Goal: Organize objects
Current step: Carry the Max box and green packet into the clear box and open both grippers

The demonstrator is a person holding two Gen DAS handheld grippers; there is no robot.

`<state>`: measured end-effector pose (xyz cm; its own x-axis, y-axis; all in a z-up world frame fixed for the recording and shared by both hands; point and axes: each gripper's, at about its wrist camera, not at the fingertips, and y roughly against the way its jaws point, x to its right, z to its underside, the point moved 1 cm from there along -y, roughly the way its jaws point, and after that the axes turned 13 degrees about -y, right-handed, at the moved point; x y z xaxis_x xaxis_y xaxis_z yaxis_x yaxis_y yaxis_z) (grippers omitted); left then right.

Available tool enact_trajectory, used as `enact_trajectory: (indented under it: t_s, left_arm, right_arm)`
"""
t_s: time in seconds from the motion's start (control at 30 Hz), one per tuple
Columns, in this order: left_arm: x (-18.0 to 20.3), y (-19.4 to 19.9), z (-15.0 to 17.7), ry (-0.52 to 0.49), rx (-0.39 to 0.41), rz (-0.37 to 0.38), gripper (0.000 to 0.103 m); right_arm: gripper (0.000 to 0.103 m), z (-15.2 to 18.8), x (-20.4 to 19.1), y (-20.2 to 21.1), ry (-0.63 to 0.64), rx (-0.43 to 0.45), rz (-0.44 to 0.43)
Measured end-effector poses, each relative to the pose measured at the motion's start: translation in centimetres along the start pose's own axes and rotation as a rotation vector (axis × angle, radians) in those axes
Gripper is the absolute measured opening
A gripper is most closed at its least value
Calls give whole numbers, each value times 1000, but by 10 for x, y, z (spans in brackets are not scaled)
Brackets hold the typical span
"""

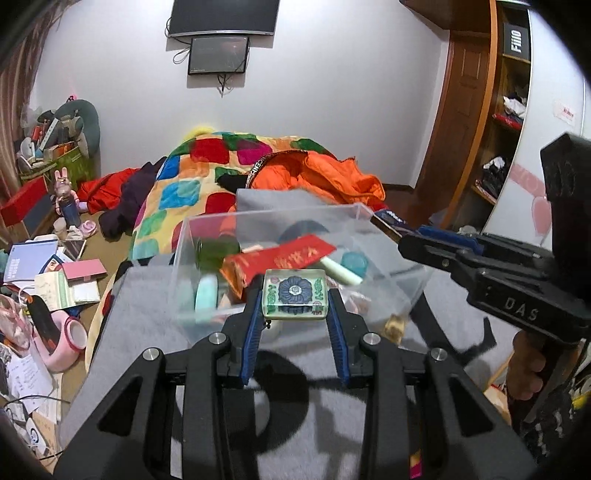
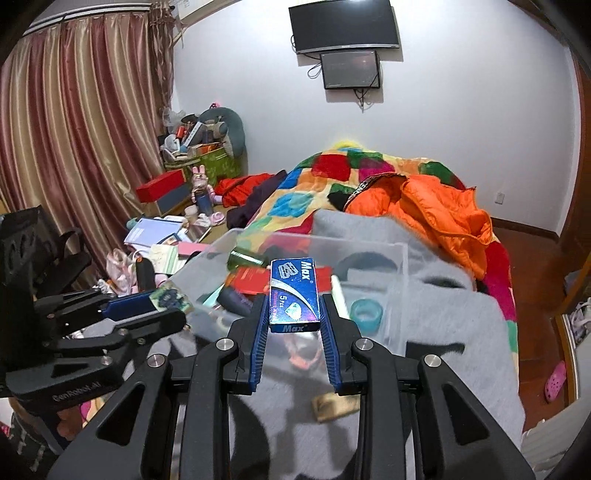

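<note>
Left gripper [image 1: 295, 295]: jaws clamped on glass tile [image 1: 294, 293] with blue flower, at clear box's [image 1: 207, 236] near wall | Right gripper [image 2: 294, 299]: jaws clamped on blue box [image 2: 293, 295] reading "Max", "5 pcs", over the clear box | Red packet [image 1: 280, 260] inside | Surface: grey blanket [image 1: 147, 295] | Room: two screens [image 1: 221, 16] at 12 o'clock, "Fiiio" sign [image 1: 516, 40] at 2 o'clock

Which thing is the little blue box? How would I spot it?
Find the clear plastic bin sitting on the grey blanket at the foot of the bed. Just in front of it, the right gripper pinches a small blue box. It alone says "Max" in white letters.
</note>
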<state>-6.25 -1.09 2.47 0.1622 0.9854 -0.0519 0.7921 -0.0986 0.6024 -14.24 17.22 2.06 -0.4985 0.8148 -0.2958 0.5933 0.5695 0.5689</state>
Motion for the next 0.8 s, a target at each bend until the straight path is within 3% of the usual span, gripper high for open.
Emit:
enact_trajectory:
  t_s: [0.5,0.8]
  left_arm:
    - [-18,-62,-3,52,-79,26,34]
    - [-23,-70,-3,69,-85,41,34]
  right_arm:
    - [25,5,33,-53,-86,-103,58]
    - [25,6,35,-60,-89,-111,70]
